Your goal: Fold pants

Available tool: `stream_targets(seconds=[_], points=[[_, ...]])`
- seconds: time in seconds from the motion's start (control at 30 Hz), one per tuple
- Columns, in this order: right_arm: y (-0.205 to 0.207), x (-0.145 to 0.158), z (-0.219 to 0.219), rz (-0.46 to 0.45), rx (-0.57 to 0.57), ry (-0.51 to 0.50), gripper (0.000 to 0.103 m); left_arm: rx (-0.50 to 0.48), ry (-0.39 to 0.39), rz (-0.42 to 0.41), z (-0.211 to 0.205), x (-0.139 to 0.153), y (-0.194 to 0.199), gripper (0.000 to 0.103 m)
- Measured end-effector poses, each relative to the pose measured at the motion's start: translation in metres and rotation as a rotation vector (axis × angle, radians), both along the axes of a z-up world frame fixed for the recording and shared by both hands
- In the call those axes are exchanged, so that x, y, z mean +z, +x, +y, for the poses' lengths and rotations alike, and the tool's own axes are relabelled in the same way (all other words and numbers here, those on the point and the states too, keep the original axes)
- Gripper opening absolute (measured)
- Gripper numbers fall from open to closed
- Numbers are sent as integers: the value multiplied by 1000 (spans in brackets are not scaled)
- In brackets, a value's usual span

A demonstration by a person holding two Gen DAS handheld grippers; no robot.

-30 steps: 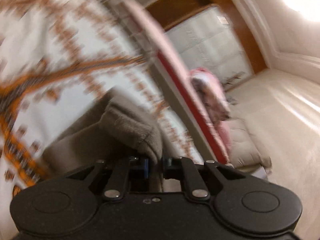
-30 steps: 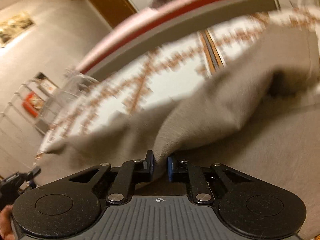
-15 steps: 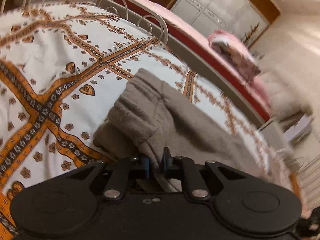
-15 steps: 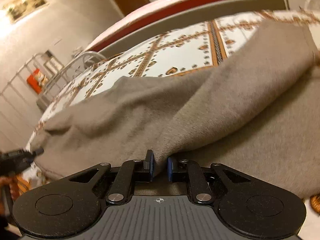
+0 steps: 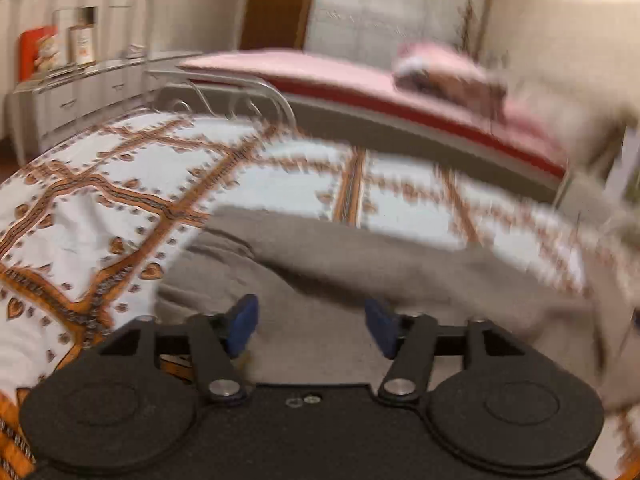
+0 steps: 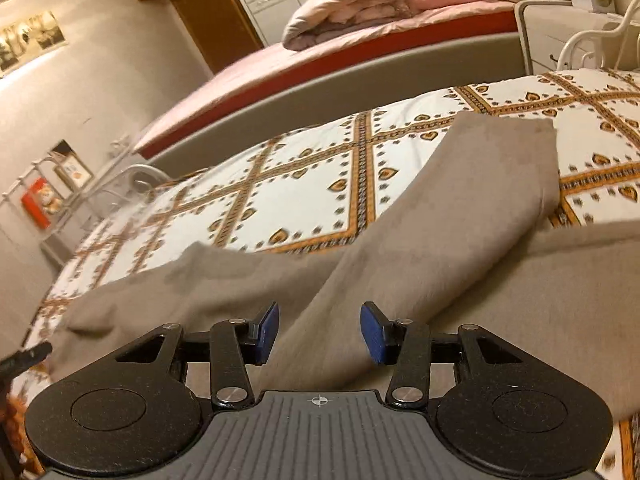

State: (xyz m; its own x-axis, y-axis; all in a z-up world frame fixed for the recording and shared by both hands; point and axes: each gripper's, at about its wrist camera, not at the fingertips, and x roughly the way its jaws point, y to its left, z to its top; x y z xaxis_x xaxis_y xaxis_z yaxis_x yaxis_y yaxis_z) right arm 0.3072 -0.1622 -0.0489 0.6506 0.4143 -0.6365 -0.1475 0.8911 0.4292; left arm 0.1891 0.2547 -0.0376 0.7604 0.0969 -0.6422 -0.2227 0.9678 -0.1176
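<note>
Both of our grippers are letting go right now. A moment ago each one was pinched on a bunch of grey cloth; now the left gripper (image 5: 310, 322) has its blue pads spread and its jaws are opening, with the pants (image 6: 460, 216) lying below and between them, not pressed. Same story on the right gripper (image 6: 320, 330): jaws opening, fabric under the gap, pads clear of it. We read that as a fold just laid down and released, so this pass looks done and the next grab is ours to choose.

Where are the pants? Flat on the bed (image 6: 304, 196), on the white sheet with the orange heart-and-lattice pattern, close in front of both grippers. From the right wrist view the garment's long axis runs across the frame, low at the left and rising to the right, with one doubled flap angling up and away to a squared end at upper right. The left view is blurred by motion, yet it shows the same grey band lying crosswise, with a thicker bunched end at its left. Which end is the waistband, we can't tell.
</note>
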Motion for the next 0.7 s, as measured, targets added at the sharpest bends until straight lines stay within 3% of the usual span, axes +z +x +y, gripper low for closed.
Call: stream_targets(seconds=[0.1,0.2,0.3,0.33,0.37,0.47,0.6,0.7], points=[[32,-10,10,53,-17,-36,46,-28,-57,121,-1,-27,20,55],[60,-24,28,123,-31,-137,46,-60,-32,117,-7,-28,23,66],[69,-38,36,157,-6,-257,43,-82,-20,116,-7,-30,20,66],[65,-38,37,140,14,-282,33,-82,-34,111,-5,-30,20,66],[59,-38,36,136,34,-284,1,-85,-48,106,-3,-30,19,66],[29,-23,17,88,15,-289,1,-84,-85,95,3,-29,19,66],[-5,-23,-16,121,0,-333,1,-84,-107,94,6,-27,16,66],[-12,-14,-33,142,-47,-257,2,-71,-129,85,9,-26,14,66]])
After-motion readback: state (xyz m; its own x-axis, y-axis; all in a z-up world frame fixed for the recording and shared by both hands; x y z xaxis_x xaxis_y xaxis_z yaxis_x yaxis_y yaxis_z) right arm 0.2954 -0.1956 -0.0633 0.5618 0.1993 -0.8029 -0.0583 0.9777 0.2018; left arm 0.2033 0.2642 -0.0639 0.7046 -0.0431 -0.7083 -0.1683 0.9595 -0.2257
